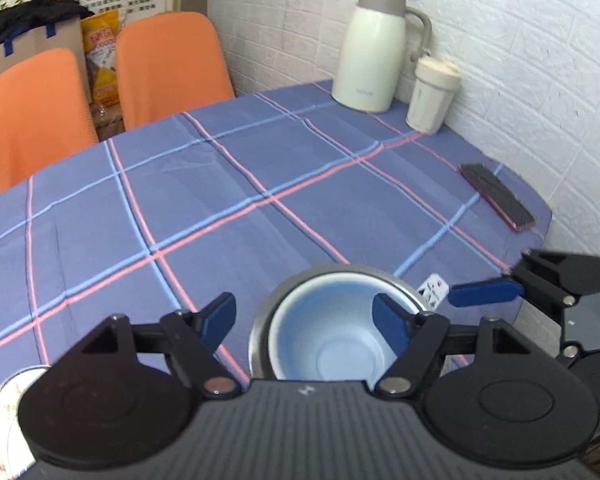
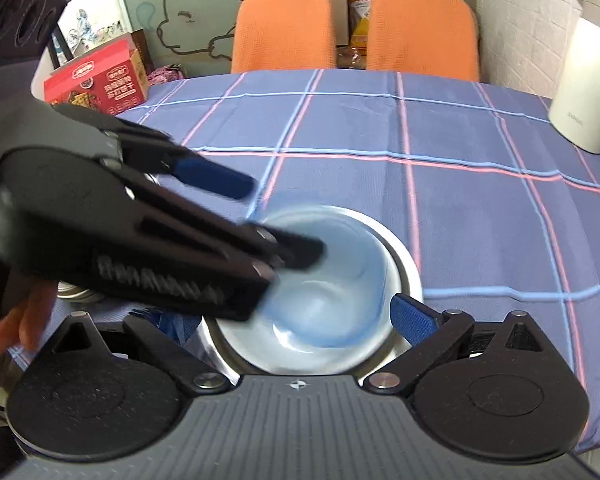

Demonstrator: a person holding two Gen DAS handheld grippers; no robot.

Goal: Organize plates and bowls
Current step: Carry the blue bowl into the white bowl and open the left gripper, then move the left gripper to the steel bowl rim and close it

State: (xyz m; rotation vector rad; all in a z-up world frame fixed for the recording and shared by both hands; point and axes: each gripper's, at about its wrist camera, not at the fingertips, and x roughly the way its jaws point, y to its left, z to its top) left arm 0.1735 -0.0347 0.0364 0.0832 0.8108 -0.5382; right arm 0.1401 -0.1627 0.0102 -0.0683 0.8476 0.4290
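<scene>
A light blue bowl (image 1: 328,340) sits nested inside a steel bowl (image 1: 260,332) on the checked tablecloth. My left gripper (image 1: 304,316) is open above them, its right finger over the blue bowl's inside and its left finger outside the rim. In the right wrist view the blue bowl (image 2: 340,280) looks blurred, inside the steel bowl (image 2: 404,268). My right gripper (image 2: 300,316) is open around the bowls; its left finger is hidden behind the left gripper (image 2: 260,216), which reaches in from the left. A white plate (image 1: 4,420) lies at the lower left.
A white thermos jug (image 1: 372,52) and a cream cup (image 1: 432,96) stand by the brick wall. A dark phone (image 1: 496,196) lies near the table's right edge. Two orange chairs (image 1: 168,68) stand behind the table. A red box (image 2: 96,76) sits at the far left.
</scene>
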